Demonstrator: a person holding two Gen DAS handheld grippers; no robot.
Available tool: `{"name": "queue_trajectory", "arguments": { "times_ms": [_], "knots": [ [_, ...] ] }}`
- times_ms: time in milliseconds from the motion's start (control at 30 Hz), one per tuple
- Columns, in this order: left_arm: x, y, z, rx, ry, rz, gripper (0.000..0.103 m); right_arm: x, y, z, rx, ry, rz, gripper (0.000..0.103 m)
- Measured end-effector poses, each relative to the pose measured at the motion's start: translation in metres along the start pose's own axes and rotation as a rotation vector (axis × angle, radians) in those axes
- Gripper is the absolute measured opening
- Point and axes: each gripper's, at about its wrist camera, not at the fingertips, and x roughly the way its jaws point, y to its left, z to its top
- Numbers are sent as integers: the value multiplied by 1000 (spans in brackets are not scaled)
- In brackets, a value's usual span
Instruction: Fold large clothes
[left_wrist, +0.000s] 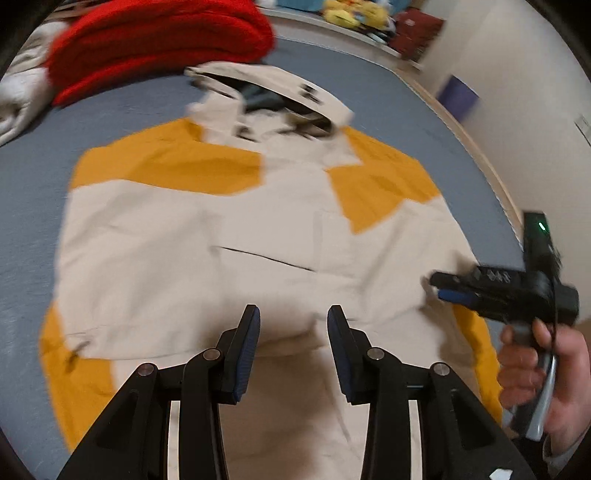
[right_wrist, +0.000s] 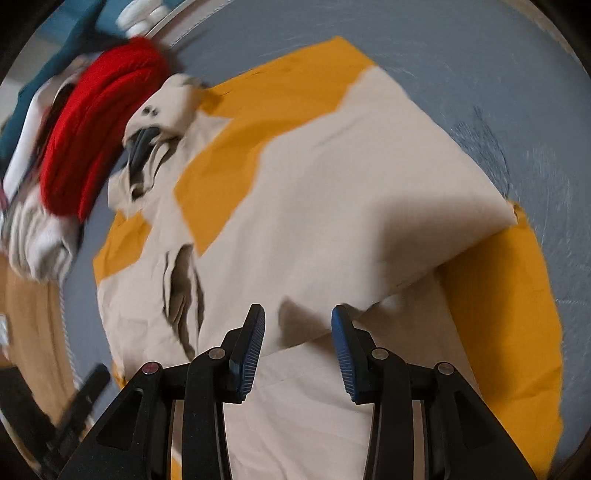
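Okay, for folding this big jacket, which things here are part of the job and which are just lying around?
Part of the job:
- cream and orange jacket, spread on the blue-grey bed sheet
- left gripper, open above it
- right gripper, open above it

Just lying around:
- red blanket, folded
- yellow plush toys
- off-white garment, bunched

left gripper (left_wrist: 293, 314) – jaws apart | right gripper (right_wrist: 298, 314) – jaws apart, hand-held

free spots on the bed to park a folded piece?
Bare blue sheet left of the cream-and-orange jacket, below the red garment. Another strip between the hood and the bed's wooden edge. Crowded: the top-left corner, with red and pale clothes piled; the jacket covers the middle.
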Motion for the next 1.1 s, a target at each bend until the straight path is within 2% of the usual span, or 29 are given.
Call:
{"name": "queue_trajectory", "arguments": {
  "times_ms": [100,167,233,333,467,500,533,567,600,667,767,833,867,1000,1100],
  "knots": [
    [24,-13,-3,38,34,7,40,6,-15,2,61,11,5,39],
    [43,-14,-6,36,51,34,52,14,-26,0,117,40,-4,39],
    [59,-10,-11,10,103,61,56,23,-39,-1,177,84,-17,31],
    [74,-9,-16,0,134,85,64,24,-40,1,193,92,-20,28],
    [81,-20,-19,78,133,148,65,26,-35,3,174,98,-36,28],
    [81,-21,-19,82,133,152,62,27,-36,3,176,100,-37,28],
    [79,-19,-19,78,126,178,41,28,-35,3,175,102,-40,28],
    [76,-15,-17,68,122,204,14,29,-33,4,172,102,-42,28],
    [74,-12,-15,53,122,203,9,29,-31,4,168,102,-46,28],
    [56,3,-8,-32,74,196,5,30,-30,6,161,101,-51,28],
    [21,25,3,-143,-4,183,4,31,-29,7,158,99,-53,28],
    [-4,49,6,-277,-52,184,5,30,-30,6,158,99,-51,28],
    [-13,68,4,-370,-56,174,12,30,-31,7,159,99,-50,28],
    [-38,142,-20,-723,-42,134,13,30,-32,7,159,98,-50,28],
    [-47,175,-27,-858,-35,31,23,28,-33,7,156,94,-55,28]
  ]
}}
